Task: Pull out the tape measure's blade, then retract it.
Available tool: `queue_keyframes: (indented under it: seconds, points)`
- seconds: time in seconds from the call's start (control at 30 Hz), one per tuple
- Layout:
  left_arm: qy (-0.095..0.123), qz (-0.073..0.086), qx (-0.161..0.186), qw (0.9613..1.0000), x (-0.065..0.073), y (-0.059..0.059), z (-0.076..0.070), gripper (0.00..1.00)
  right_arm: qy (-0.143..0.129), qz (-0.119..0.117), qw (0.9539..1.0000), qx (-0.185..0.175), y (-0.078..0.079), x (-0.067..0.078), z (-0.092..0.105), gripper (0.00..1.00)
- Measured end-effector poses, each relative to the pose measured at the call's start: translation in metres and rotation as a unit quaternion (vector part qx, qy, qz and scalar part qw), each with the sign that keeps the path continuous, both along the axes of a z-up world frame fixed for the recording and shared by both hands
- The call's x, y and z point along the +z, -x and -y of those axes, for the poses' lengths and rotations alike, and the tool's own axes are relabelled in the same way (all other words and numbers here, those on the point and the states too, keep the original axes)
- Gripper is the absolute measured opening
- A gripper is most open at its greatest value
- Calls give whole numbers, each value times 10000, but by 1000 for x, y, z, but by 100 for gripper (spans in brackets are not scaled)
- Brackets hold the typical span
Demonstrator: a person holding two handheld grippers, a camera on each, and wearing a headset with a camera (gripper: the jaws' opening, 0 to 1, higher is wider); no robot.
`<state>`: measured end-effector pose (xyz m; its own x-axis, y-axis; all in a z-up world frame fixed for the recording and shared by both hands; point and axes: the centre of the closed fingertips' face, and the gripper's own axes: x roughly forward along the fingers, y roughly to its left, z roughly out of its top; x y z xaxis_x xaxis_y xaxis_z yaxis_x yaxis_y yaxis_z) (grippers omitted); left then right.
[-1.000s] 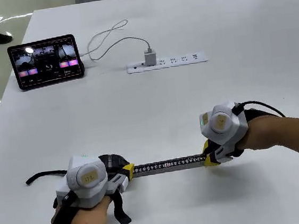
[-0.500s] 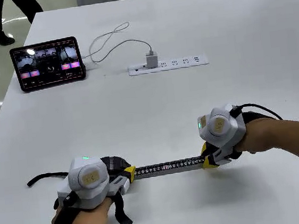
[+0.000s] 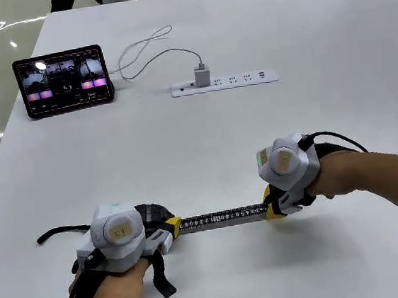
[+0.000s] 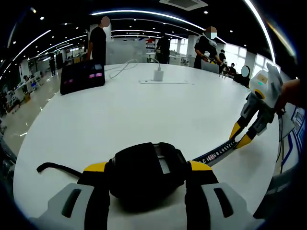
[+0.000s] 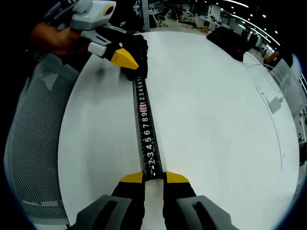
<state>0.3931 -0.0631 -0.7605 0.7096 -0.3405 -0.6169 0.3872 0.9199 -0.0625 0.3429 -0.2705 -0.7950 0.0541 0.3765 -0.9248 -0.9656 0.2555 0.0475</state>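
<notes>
A black tape measure case [image 4: 147, 168] sits on the white table, and my left gripper [image 4: 148, 167] is shut on it. In the head view the case [image 3: 153, 216] lies at the lower left beside the left gripper [image 3: 166, 231]. Its blade [image 3: 220, 218] runs right along the table with black numbered markings. My right gripper [image 3: 272, 211] is shut on the blade's free end. In the right gripper view the blade [image 5: 146, 129] stretches from the right gripper [image 5: 153, 178] away to the case [image 5: 135, 51]. The right gripper [image 4: 242, 135] also appears in the left gripper view, holding the blade [image 4: 218, 152].
A tablet [image 3: 63, 81] stands at the far left of the table [image 3: 206, 148]. A white power strip [image 3: 224, 83] with a charger [image 3: 202, 74] and cable lies behind the work. A black strap [image 3: 55, 234] trails left of the case. People stand beyond the table [image 4: 98, 40].
My right gripper has moved left toward the case with the blade's end, so less blade is out. The left gripper has held the case still.
</notes>
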Motion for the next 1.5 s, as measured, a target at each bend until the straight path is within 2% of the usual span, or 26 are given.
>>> queue_keyframes:
  seconds: [1.2, 1.5]
  points:
    - [41, -13, -2, 10000, 0, 2, 1, 58, 69, -64, 10000, -13, 0, 0, -14, 10]
    - [49, -15, -8, 10000, -1, 2, 1, 58, 65, -11, 9999, 126, 0, -1, -17, 10]
